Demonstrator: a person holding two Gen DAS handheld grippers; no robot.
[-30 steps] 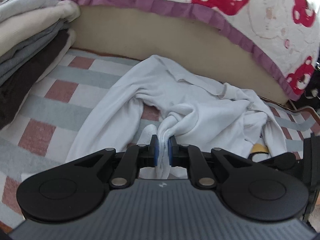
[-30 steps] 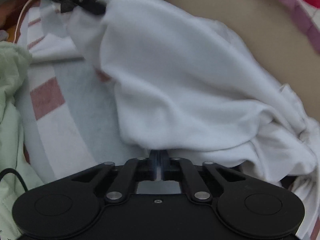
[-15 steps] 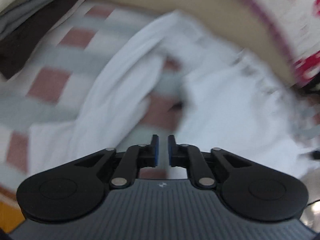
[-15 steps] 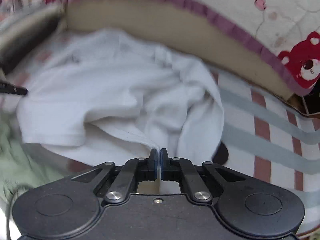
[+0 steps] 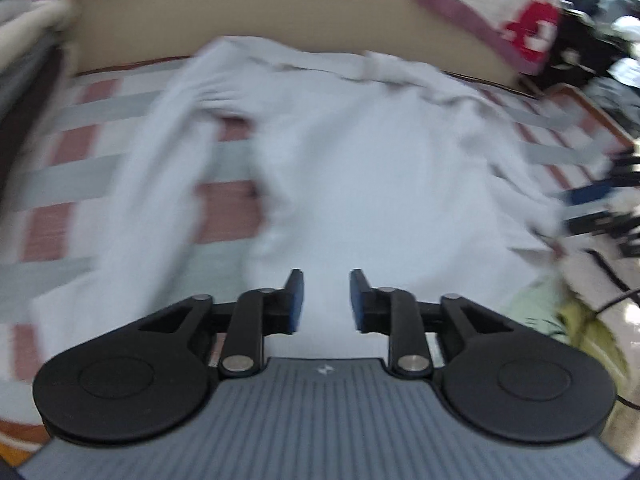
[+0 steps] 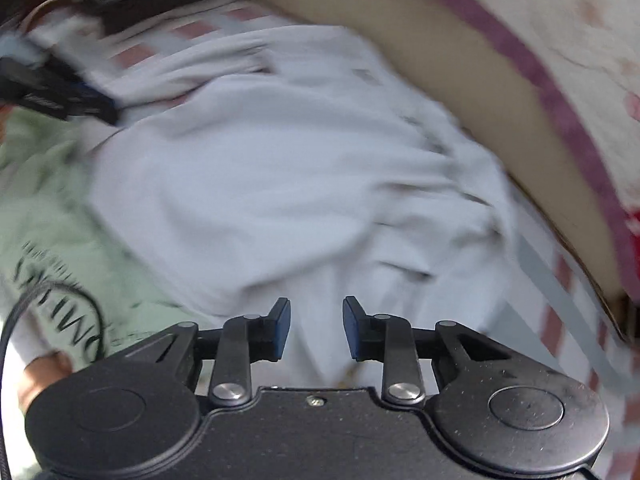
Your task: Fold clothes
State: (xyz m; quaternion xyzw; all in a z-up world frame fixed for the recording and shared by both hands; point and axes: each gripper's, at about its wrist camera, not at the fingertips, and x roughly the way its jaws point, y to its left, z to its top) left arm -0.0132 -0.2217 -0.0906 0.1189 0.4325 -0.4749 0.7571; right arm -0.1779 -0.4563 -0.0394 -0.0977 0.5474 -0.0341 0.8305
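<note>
- Left tongs (image 5: pixel 326 300): jaws opening above the white garment (image 5: pixel 380 184), nothing pinched between the blue pads (image 5: pixel 295 304)
- Right tongs (image 6: pixel 316 328): jaws opening, cloth beneath but not clamped
- Garment: lying spread on the striped bed (image 5: pixel 80 152), beside a green garment (image 6: pixel 52 208)

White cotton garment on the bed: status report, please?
Both tools opening, nothing gripped. White cotton garment spread out, unfolded. Pale green printed garment beside it.
</note>
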